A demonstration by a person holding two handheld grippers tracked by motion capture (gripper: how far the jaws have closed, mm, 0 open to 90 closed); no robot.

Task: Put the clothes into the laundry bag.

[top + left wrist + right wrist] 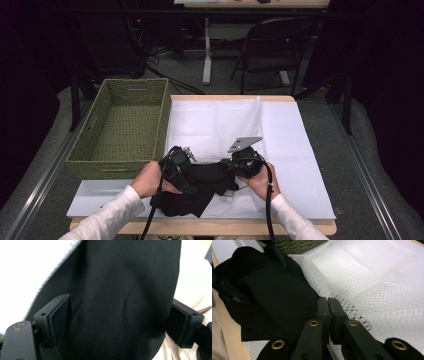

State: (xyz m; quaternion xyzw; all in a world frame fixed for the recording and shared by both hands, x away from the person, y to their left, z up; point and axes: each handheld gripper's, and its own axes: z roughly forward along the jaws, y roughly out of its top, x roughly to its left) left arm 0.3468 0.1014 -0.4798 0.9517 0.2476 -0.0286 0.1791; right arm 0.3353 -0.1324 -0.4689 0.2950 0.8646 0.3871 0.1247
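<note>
One black cloth (200, 187) lies crumpled on the white mesh sheet (220, 125) at the table's near edge, between the two grippers; its folds hide how many layers it has. The left gripper (117, 320) stands spread wide, the cloth lying between its pads without being pinched. The right gripper (329, 312), at the cloth's 3 o'clock, is clenched tight; whether mesh is caught in it is hard to tell. One green woven basket (122, 125) sits at 10 o'clock.
</note>
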